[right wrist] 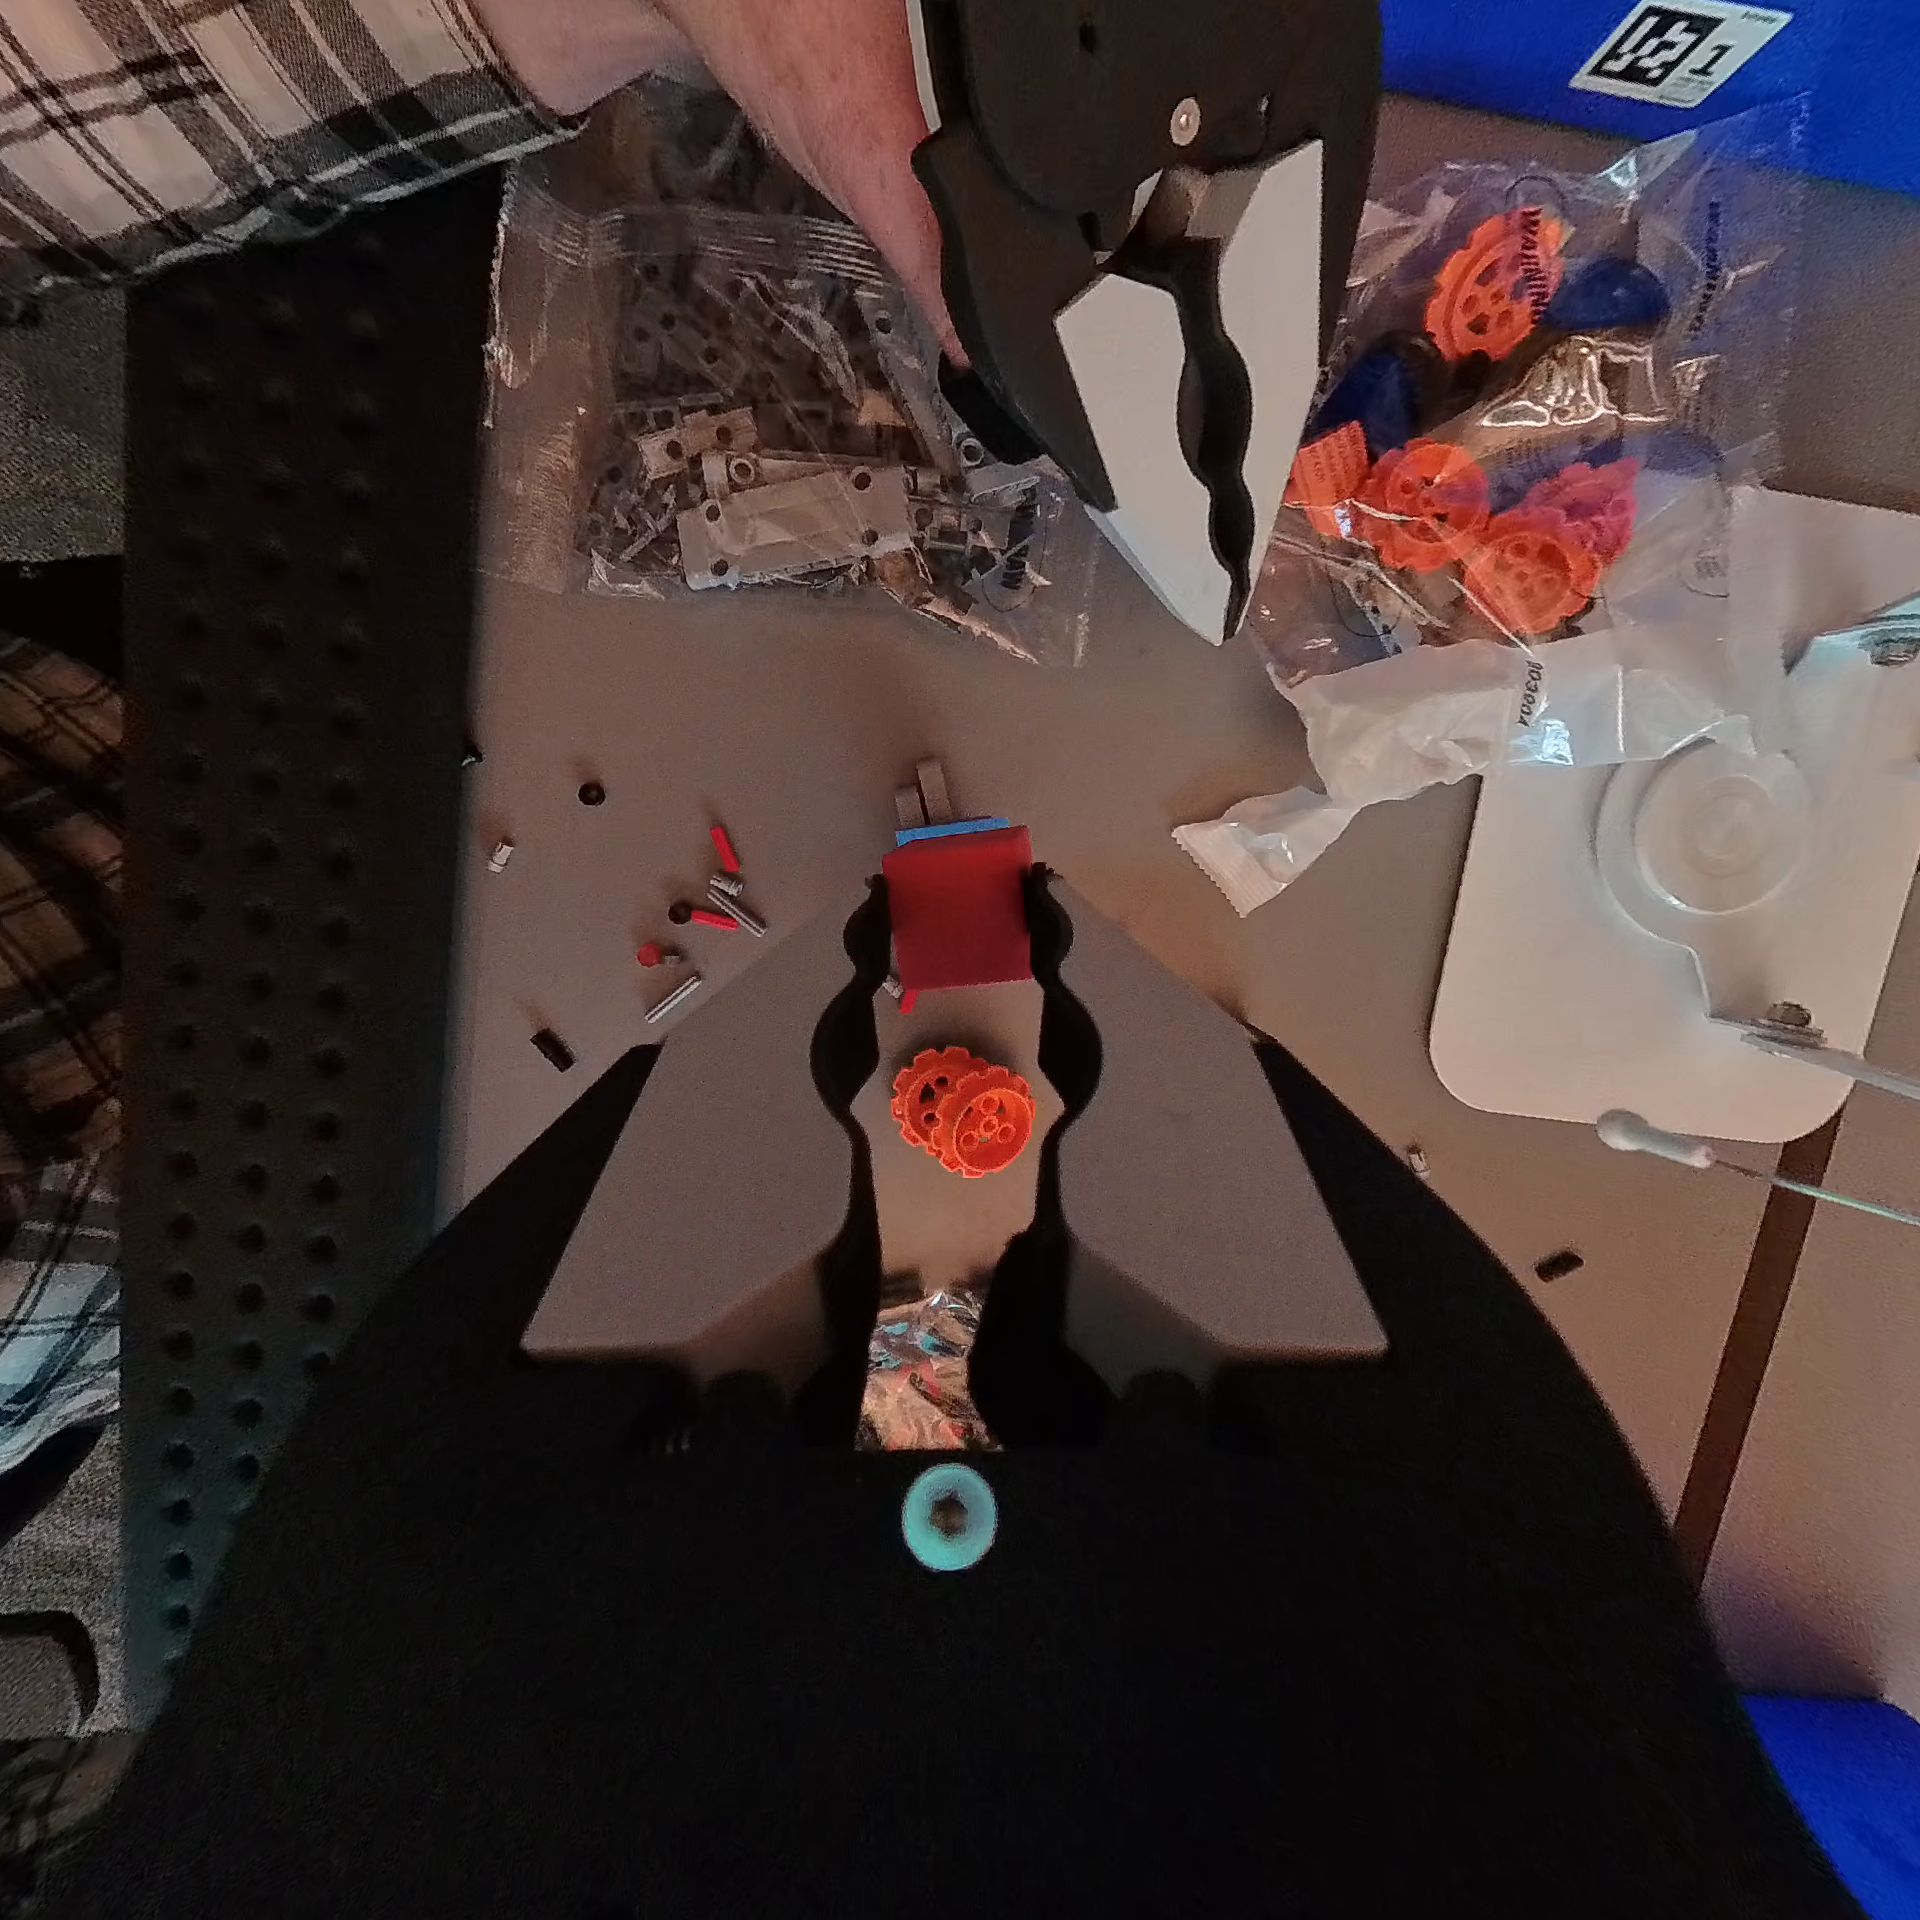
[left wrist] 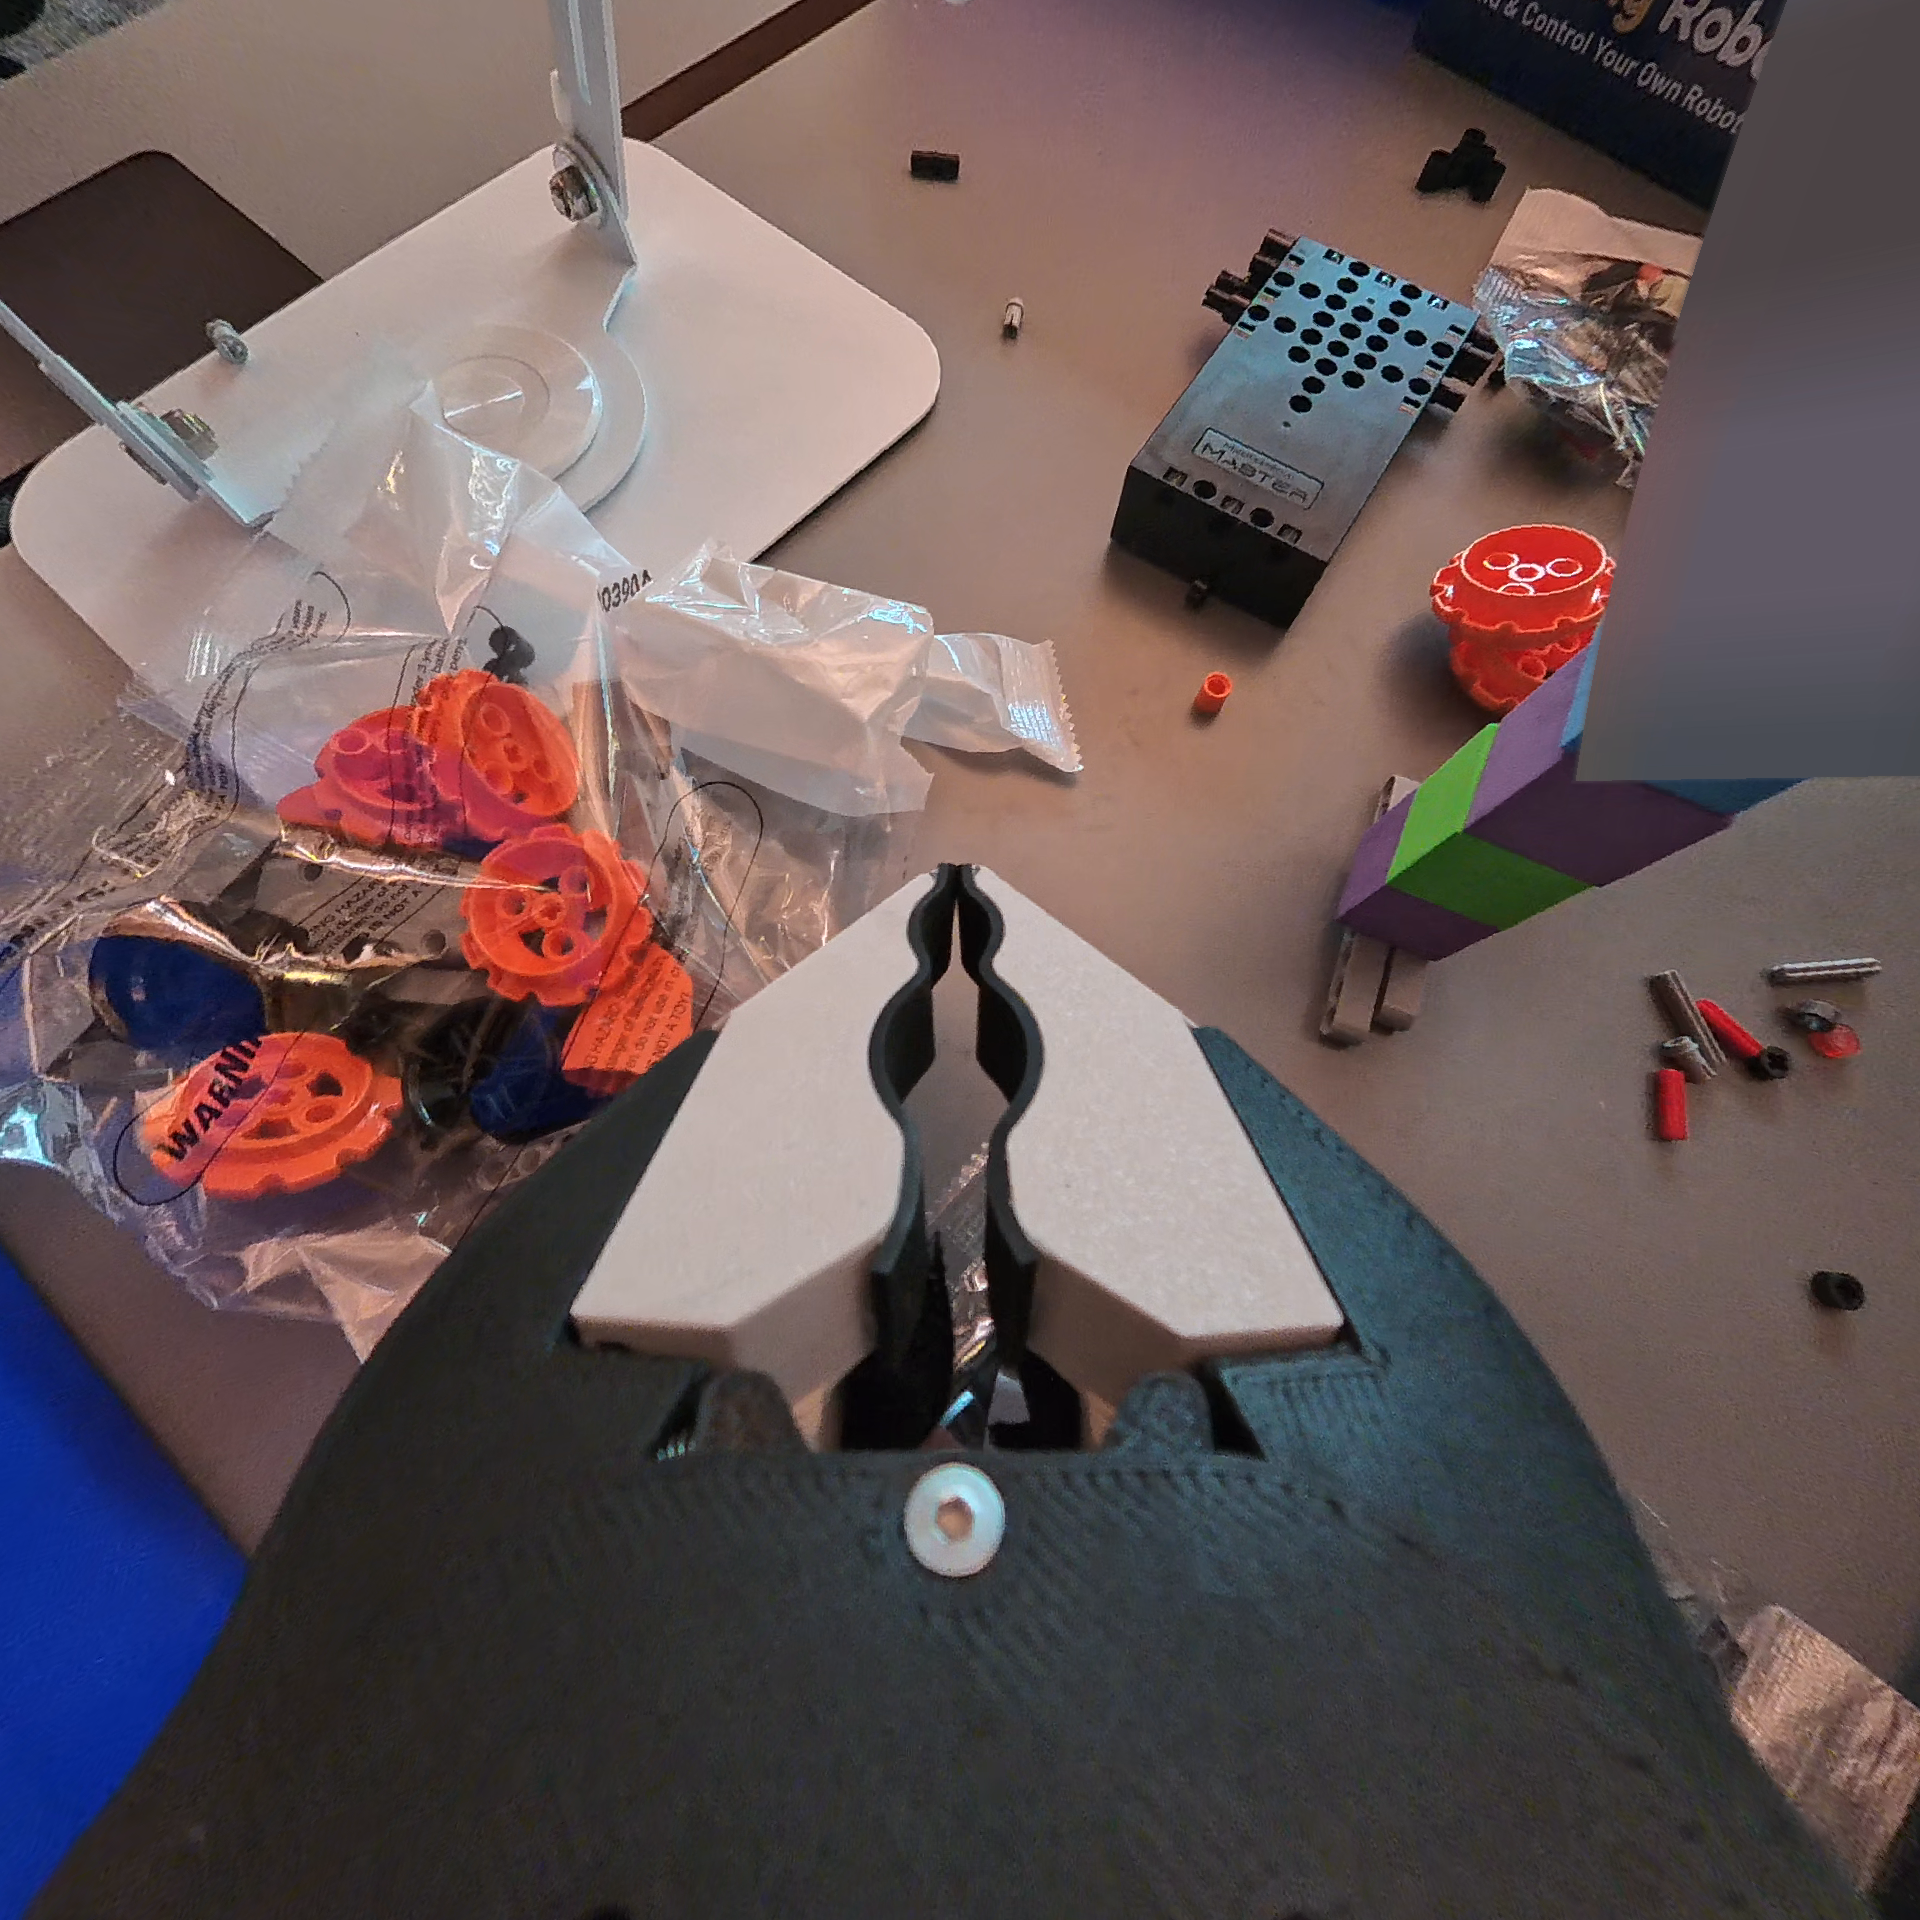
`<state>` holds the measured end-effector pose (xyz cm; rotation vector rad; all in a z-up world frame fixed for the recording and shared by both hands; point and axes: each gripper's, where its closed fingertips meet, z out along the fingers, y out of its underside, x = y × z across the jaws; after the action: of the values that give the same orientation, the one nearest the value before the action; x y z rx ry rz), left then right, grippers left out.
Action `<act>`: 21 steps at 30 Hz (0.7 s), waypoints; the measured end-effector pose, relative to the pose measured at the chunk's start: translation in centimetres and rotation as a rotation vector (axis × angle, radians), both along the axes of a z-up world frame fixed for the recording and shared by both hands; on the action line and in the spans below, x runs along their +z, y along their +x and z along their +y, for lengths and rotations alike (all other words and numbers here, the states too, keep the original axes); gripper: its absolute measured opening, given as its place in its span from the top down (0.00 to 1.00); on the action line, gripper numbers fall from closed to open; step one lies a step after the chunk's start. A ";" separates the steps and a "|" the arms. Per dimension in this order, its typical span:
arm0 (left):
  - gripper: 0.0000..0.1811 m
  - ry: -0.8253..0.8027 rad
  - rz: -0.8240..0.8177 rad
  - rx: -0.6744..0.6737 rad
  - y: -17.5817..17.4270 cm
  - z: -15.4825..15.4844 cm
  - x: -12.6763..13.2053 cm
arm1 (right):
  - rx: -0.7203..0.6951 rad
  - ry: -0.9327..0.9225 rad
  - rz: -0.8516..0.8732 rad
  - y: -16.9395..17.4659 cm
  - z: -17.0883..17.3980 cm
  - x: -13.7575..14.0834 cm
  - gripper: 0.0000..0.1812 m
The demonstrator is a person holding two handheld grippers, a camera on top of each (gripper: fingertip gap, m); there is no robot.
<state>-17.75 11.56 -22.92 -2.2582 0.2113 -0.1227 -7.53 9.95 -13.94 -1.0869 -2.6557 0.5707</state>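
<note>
My right gripper point(right wrist: 956, 894) is shut on a coloured block point(right wrist: 956, 920). The block's face is red in the right wrist view and purple and green in the left wrist view point(left wrist: 1455, 862). It sits against two grey beams point(left wrist: 1361, 987) on the table. A pair of orange gears point(right wrist: 961, 1112) lies below the jaws, and also shows in the left wrist view point(left wrist: 1517, 613). My left gripper point(left wrist: 956, 878) is shut and empty, held above the table beside a clear bag of orange and blue gears point(left wrist: 416, 935). It also shows in the right wrist view point(right wrist: 1231, 608).
A black perforated control box point(left wrist: 1288, 436) and a white stand base point(left wrist: 499, 395) lie beyond. Small red and grey pins point(left wrist: 1725, 1029) are scattered at the right. A bag of grey parts point(right wrist: 790, 447), a black studded mat point(right wrist: 291, 727) and a person's plaid sleeve point(right wrist: 208, 104) are in the right wrist view. Left tips to right tips: about 15 cm.
</note>
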 end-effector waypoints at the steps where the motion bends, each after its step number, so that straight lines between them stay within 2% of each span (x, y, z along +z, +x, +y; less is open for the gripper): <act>1: 1.00 0.001 0.000 0.000 0.0 0.0 0.0 | 0.006 0.004 -0.007 -0.1 -0.1 -0.2 0.86; 9: 1.00 0.003 0.001 -0.003 0.1 0.0 0.1 | 0.033 0.028 -0.040 0.0 -0.3 -1.2 0.86; 21: 1.00 -0.002 0.000 -0.004 0.1 0.0 0.0 | 0.039 0.002 -0.063 0.0 -0.7 -1.0 0.86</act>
<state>-17.63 11.57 -22.91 -2.2597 0.2152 -0.1253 -7.49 9.28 -14.98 -1.0722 -2.7358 0.5491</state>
